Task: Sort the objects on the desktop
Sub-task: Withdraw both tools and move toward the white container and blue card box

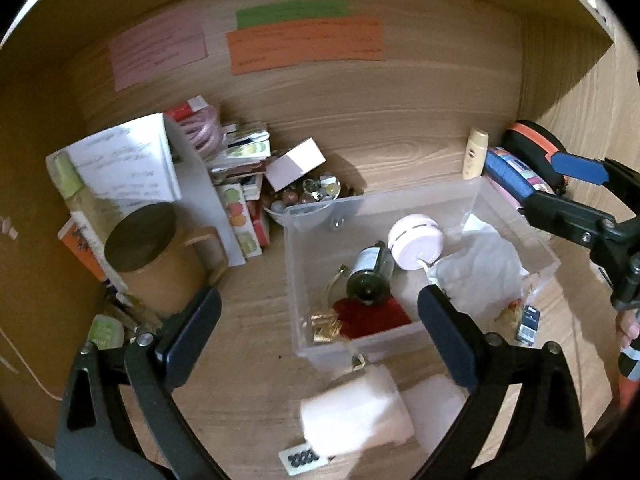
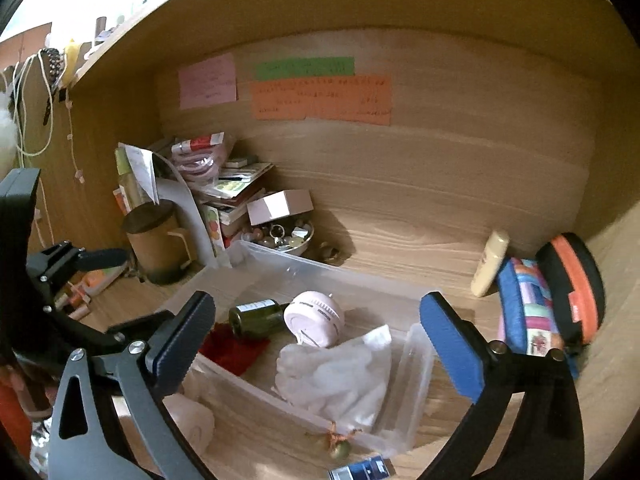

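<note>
Both my grippers hang over the clear bin (image 1: 420,216) on the bench, jaws wide and holding nothing.

My left gripper (image 1: 320,332) sits above a blurred white roll (image 1: 356,416) just outside the bin; my right gripper (image 2: 316,344) faces crumpled white plastic (image 2: 340,372) inside it, which half hides the pink round case (image 2: 316,322) beside a dark bottle (image 2: 256,318).

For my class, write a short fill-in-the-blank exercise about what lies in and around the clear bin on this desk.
1. The dark bottle lies on its side inside the clear ____.
2. The round pink case touches the bottle's ____.
3. The note stuck above the orange note is ____.
4. Both grippers, left and right, have their jaws ____.

Missing words: bin; neck; green; open
</note>
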Available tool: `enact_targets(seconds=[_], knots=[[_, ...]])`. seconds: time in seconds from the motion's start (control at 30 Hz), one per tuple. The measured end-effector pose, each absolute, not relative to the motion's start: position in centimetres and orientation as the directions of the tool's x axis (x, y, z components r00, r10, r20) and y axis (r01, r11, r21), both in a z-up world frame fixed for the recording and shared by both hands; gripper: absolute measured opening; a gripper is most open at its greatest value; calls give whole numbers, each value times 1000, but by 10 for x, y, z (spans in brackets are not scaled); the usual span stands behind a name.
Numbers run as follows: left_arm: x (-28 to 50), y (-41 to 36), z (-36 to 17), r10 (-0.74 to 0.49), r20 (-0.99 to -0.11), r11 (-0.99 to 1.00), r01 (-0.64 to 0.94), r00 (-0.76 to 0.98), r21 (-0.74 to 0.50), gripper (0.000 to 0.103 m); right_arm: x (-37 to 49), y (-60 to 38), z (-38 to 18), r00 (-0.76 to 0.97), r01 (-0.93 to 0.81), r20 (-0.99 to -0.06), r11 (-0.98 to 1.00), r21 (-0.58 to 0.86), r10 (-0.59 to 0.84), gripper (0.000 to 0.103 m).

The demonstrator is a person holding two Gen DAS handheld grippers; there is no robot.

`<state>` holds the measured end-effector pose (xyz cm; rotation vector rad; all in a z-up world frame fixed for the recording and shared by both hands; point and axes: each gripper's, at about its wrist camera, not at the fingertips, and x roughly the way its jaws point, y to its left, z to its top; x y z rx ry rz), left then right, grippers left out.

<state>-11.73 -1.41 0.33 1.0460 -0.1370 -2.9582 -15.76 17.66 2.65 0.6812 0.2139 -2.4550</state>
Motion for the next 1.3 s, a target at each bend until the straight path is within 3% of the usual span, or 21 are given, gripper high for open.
enact_targets(seconds=[0.5,0.93,1.3], knots=[[-80,-36,-24,41,-663,-999,-43,-747,-14,100,-125,204,-2,-724,510,-564,-859,-51,-396,103],[-84,-34,-60,148,-725,-988,-62,-673,-144,100,-120,223,-59,-665,507,-686,-853,-124,-296,103],[-90,-30,-78,152,-750,-985,-34,-643,-171,100,-136,225,-91,-597,542,-753,-831,-126,-276,101]])
